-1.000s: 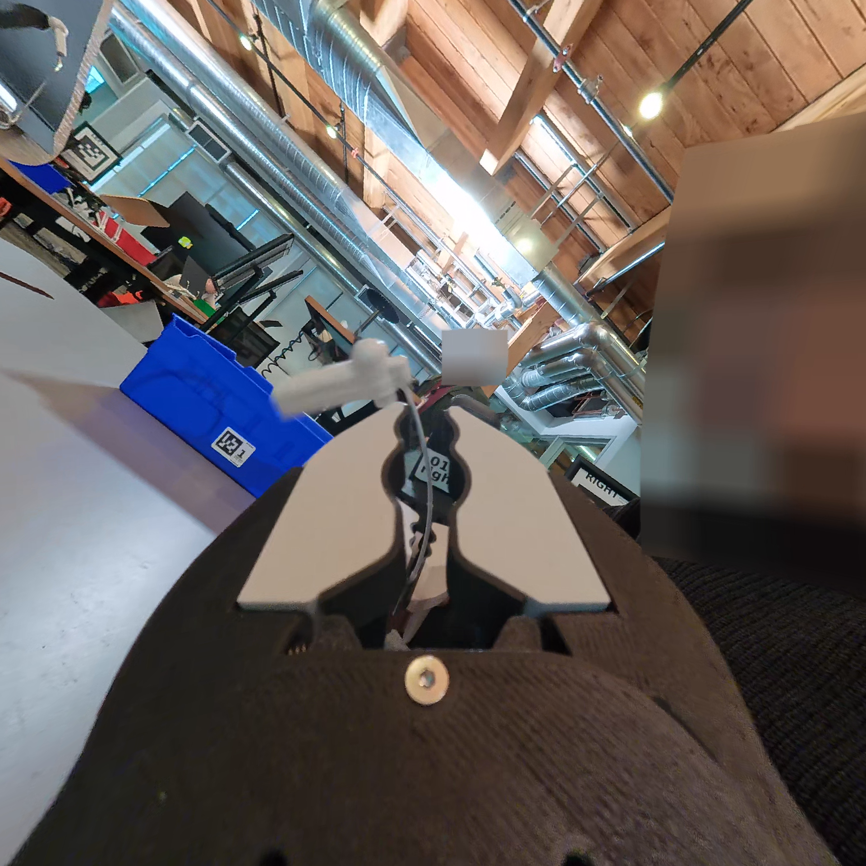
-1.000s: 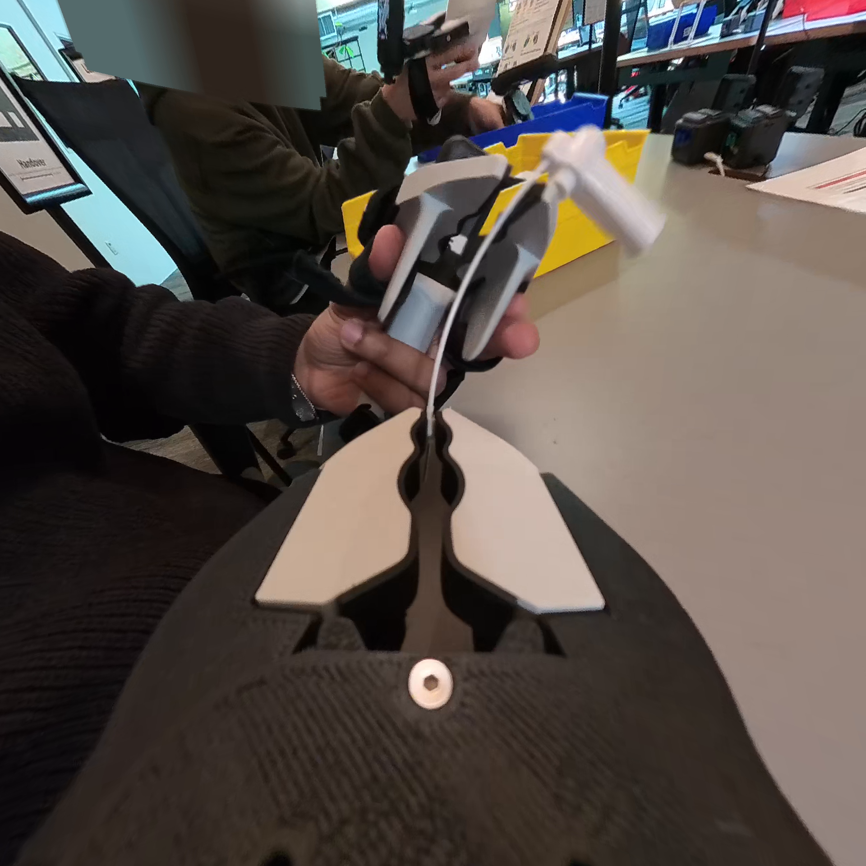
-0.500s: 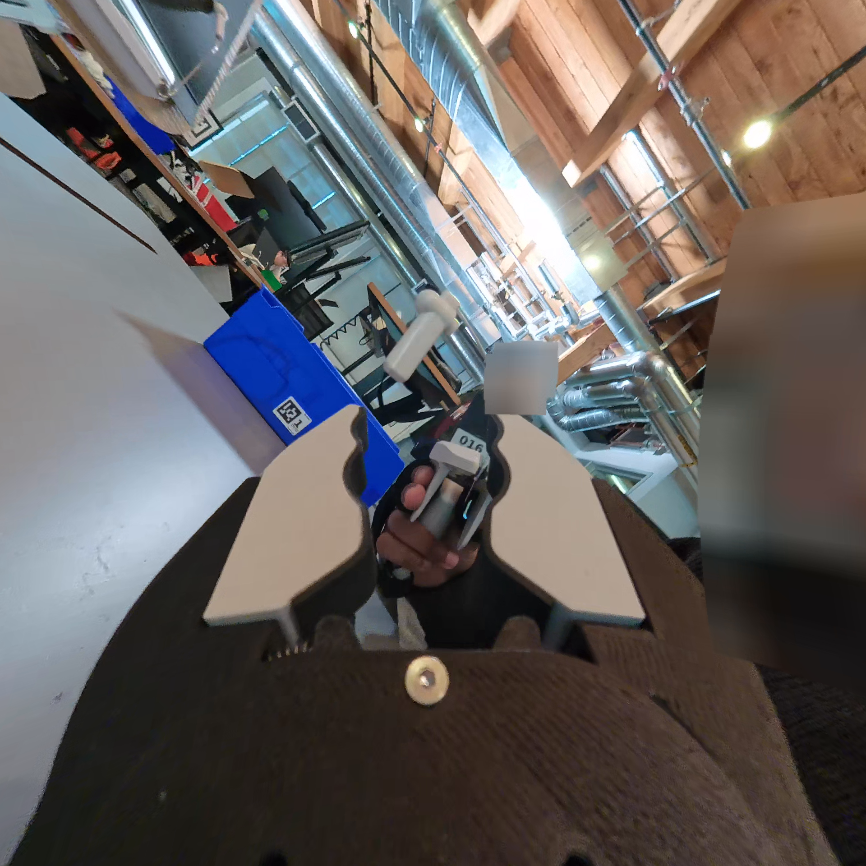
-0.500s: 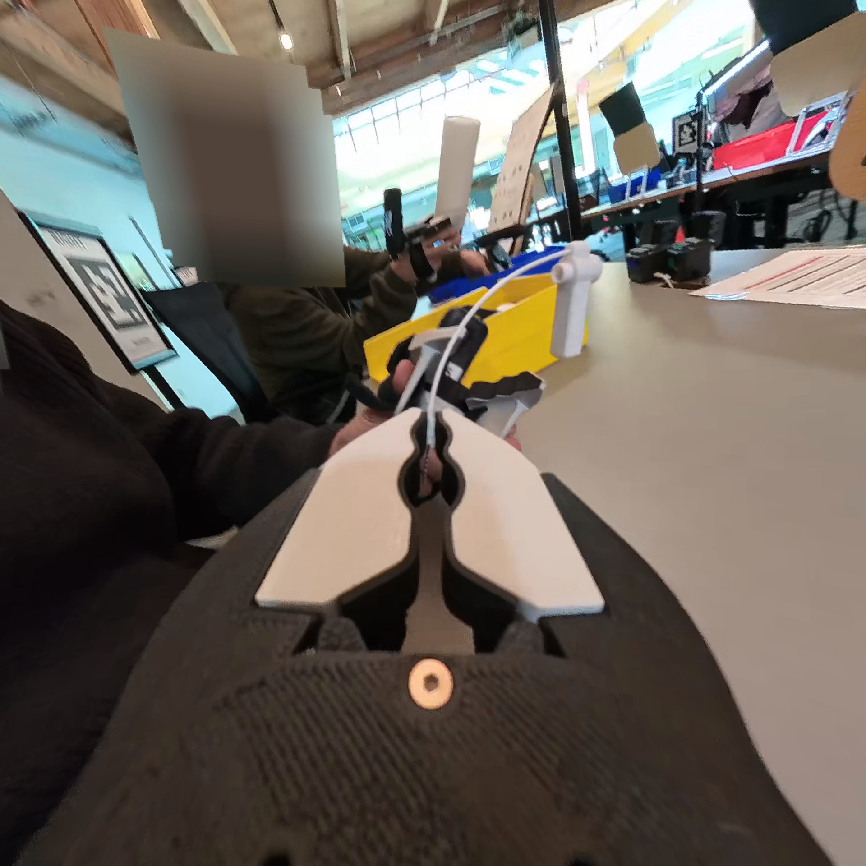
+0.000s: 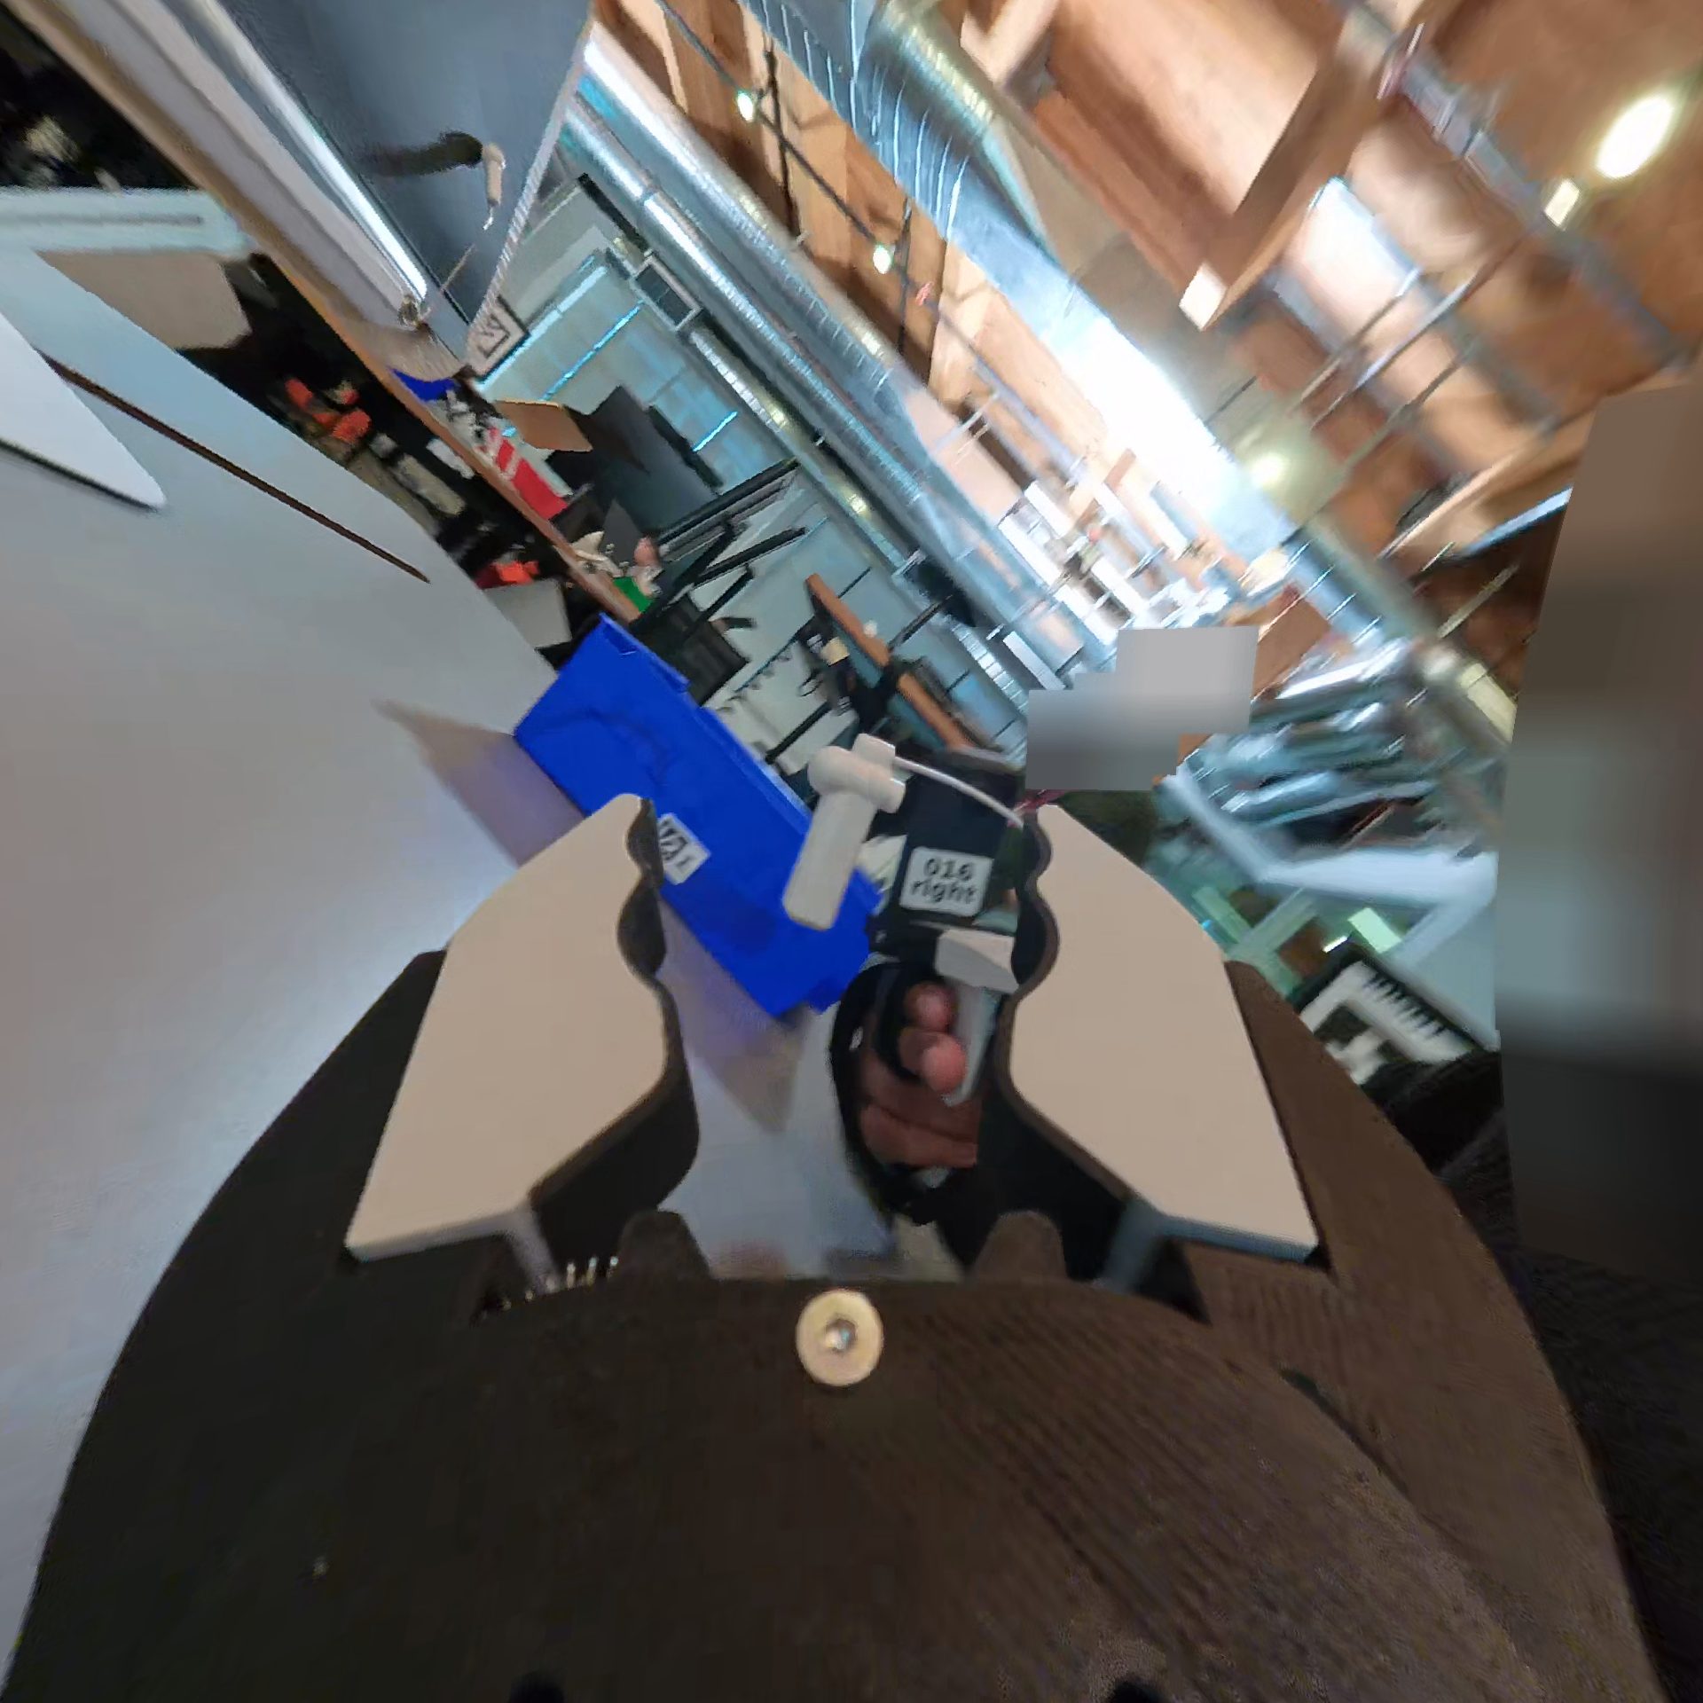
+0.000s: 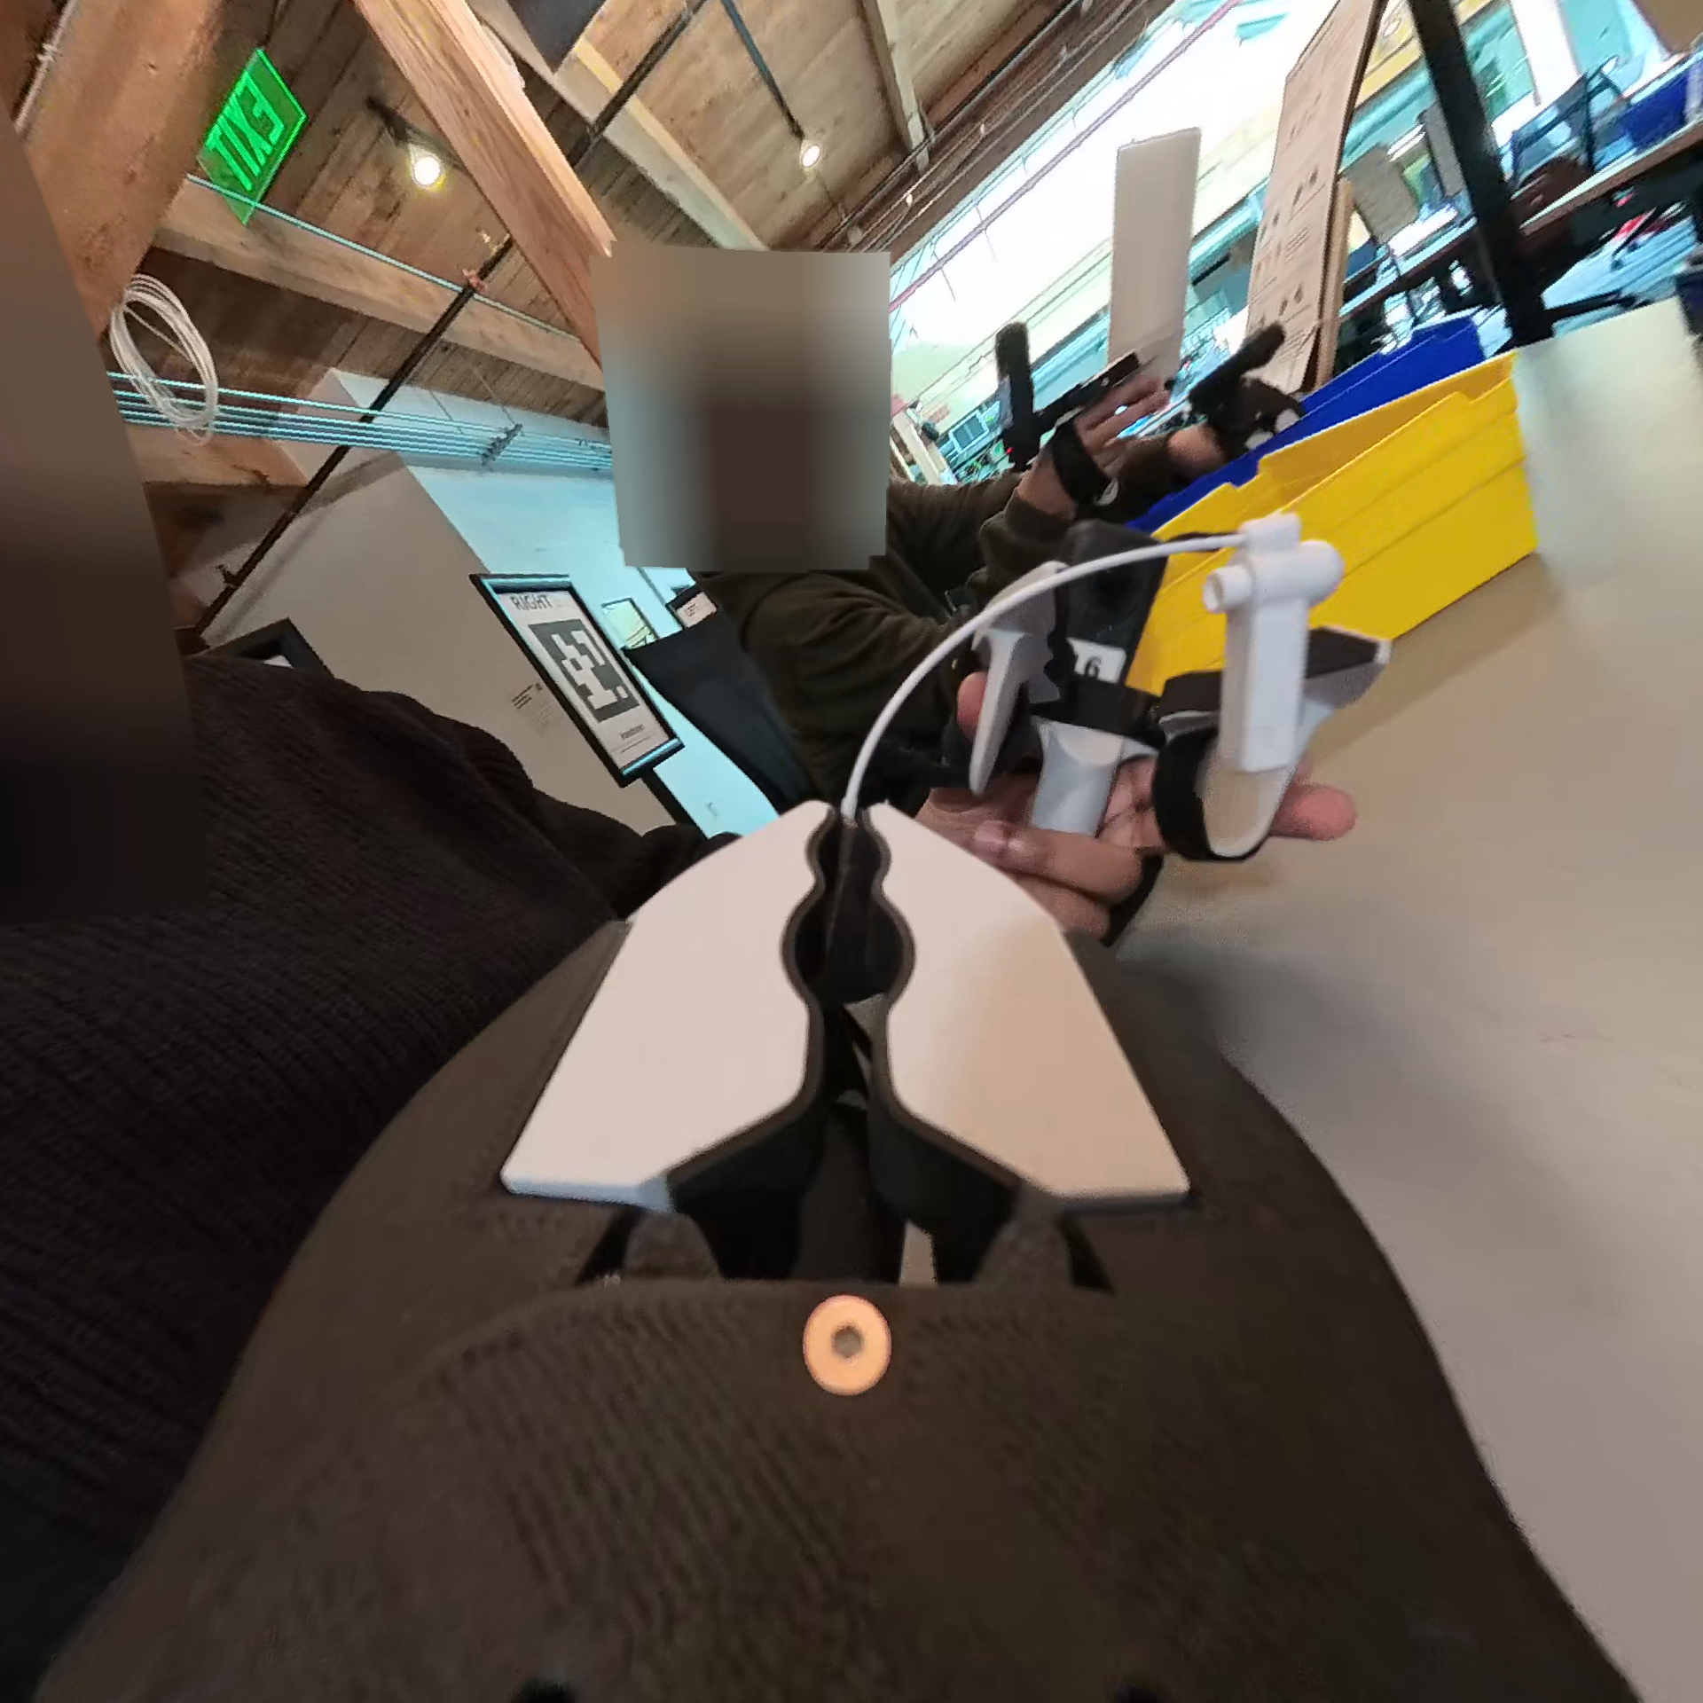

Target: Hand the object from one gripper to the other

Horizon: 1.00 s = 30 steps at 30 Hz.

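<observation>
White tag [image 6: 1267, 663] hangs upright, cord [image 6: 931, 682] in right tongs [image 6: 852, 816].

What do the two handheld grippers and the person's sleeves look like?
Each gripper, left and right, has two pale grey fingers with wavy inner edges on a black ribbed body with one round metal screw. The sleeve is dark knit.

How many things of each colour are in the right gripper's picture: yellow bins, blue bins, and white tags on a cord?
Yellow plastic bin: 1
Blue plastic bin: 1
White plastic tag on a thin white cord: 1
Total: 3
</observation>
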{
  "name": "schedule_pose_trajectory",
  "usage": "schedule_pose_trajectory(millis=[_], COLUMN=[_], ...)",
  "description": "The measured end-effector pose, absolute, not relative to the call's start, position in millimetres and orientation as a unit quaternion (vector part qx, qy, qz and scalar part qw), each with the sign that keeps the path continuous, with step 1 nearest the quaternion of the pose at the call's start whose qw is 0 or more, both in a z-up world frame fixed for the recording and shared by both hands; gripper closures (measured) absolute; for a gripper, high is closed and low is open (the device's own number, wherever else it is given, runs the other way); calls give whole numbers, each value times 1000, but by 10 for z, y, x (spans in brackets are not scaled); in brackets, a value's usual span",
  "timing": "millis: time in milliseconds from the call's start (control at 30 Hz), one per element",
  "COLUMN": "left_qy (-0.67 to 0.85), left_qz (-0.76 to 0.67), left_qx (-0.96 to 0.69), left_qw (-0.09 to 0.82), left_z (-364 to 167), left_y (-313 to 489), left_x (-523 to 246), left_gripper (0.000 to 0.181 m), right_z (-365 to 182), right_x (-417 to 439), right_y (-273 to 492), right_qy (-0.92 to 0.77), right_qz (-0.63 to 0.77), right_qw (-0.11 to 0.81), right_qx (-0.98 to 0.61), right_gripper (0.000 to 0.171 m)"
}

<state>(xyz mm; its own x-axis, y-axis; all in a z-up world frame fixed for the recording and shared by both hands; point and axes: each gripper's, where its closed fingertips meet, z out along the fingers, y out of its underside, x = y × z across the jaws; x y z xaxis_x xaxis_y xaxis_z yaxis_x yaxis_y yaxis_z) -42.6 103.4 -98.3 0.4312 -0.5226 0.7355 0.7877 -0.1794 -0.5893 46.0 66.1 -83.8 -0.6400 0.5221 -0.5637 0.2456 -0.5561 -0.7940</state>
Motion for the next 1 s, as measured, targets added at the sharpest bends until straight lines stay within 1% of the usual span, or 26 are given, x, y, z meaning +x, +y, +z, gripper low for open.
schedule_pose_trajectory(millis=[33, 133, 200, 267, 467, 500, 567, 667, 700, 833, 933, 1000], left_qy=[-96, -22, 17, 37, 22, 23, 33, 32, 31, 29, 22, 3], left_qz=[-488, -383, -337, -336, -361, -364, -378, -391, -393, -402, -418, -458], left_qx=[-587, -647, -674, -683, -695, -695, -693, -689, -689, -689, -688, -675], left_qw=[639, 658, 657, 648, 622, 620, 613, 610, 609, 603, 592, 579], left_z=[-995, -1049, -1109, -1146, -1228, -1230, -1225, -1217, -1219, -1223, -1234, -1221], left_y=[1037, 1040, 1043, 1041, 1068, 1064, 1039, 1029, 1028, 1023, 1023, 1015], left_x=[-399, -286, -182, -68, -23, -24, 4, 17, 13, 19, 35, 36], left_gripper=[106, 111, 117, 123, 137, 144, 167, 168, 168, 169, 169, 169], right_z=[-845, -848, -848, -857, -906, -903, -890, -871, -866, -843, -812, -771], right_x=[461, 459, 460, 460, 462, 467, 469, 468, 462, 430, 430, 434], right_y=[641, 605, 587, 562, 454, 445, 449, 488, 505, 567, 614, 693], right_qy=[-465, -466, -467, -471, -493, -494, -492, -484, -480, -462, -453, -441], right_qz=[778, 779, 780, 778, 768, 768, 771, 776, 777, 783, 787, 791], right_qw=[83, 76, 72, 68, 60, 60, 62, 69, 72, 86, 97, 115], right_qx=[-414, -412, -410, -410, -405, -402, -399, -399, -401, -407, -407, -409], right_gripper=[168, 168, 168, 168, 168, 167, 167, 167, 164, 142, 131, 127])
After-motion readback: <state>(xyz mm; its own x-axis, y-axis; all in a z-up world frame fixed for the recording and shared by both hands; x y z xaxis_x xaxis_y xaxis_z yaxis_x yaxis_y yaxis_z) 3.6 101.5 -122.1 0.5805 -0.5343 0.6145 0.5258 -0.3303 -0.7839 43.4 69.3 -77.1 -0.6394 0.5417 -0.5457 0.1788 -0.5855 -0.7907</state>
